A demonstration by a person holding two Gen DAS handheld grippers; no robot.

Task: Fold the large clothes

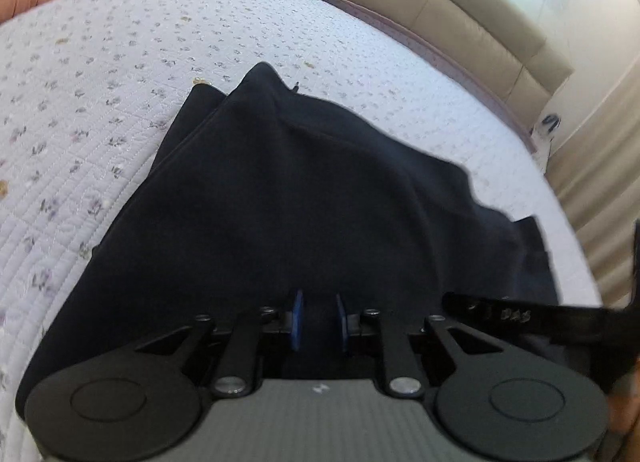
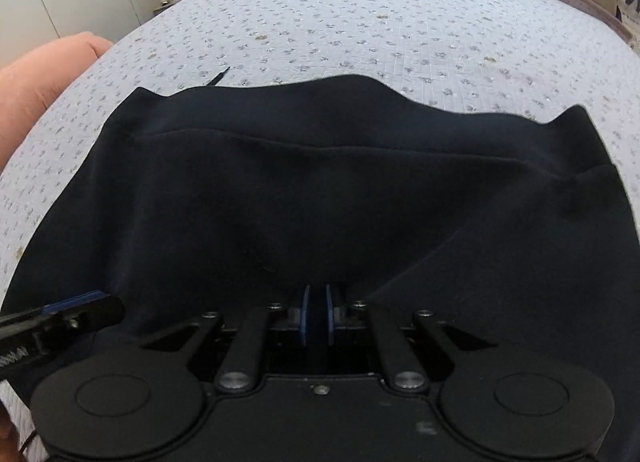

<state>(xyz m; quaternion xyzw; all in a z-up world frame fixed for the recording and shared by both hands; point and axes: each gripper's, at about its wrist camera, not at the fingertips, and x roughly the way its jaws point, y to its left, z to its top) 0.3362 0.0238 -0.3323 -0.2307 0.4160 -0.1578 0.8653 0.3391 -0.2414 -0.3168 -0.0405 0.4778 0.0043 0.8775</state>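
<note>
Nearest the bed's foot edge, the right gripper [image 2: 317,316] had its jaws clamped on a pinch of the dark garment [image 2: 320,190]; beside it, the left gripper [image 1: 319,320] had its jaws slightly apart with cloth between them, the grip uncertain. The garment lay spread on the bed [image 2: 360,14], its far hem toward the headboard [image 1: 460,10]. Judged: both corners should be carried together, level and taut, so the fold lands square

I see a matt, soft dark cloth garment [image 2: 320,190] on a quilted, stitched floral bedspread [image 1: 120,82]. My grippers' arms look like matt black plastic; the headboard [image 1: 460,10] is perhaps smooth leather.
</note>
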